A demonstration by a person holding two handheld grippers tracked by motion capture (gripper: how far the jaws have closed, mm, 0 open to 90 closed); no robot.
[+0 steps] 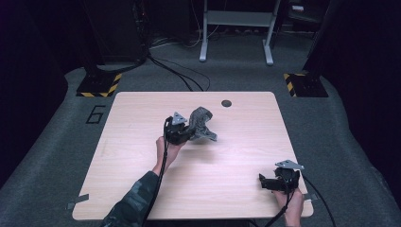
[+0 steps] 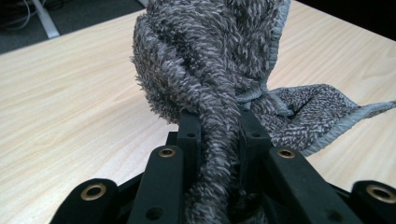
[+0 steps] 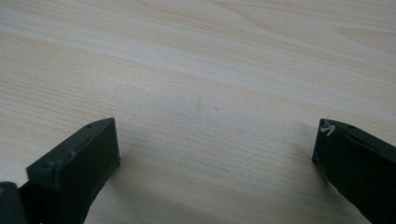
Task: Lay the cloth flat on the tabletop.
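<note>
Figure. The left tongs (image 1: 187, 134) pinched a bunched fold of the grey cloth (image 1: 202, 124) near the middle of the bench (image 1: 142, 113); in the left gripper view the pile (image 2: 205, 70) was squeezed into a narrow rope between the two jaws, while a hemmed flap (image 2: 322, 114) trailed down to the wood on one side. The right tongs (image 1: 270, 182) rested spread wide at the near right corner of the bench, with bare wood (image 3: 205, 102) between the jaws and nothing held.

The step in hand appeared to be lifting the cloth clear so that it could be shaken out or laid flat. To do it well, the pinch should stay firm on the fold, since soft pile can creep out of a grip, and the lift should go straight up until the trailing flap leaves the wood. The free tongs could then take a hemmed edge, which gives a truer line than the bunched centre.

Open room was ample: the bench lay bare on every side of the cloth, the round port (image 1: 226, 103) sat well apart near the far edge, and both bench edges were distant from the left hand (image 1: 169, 147).
</note>
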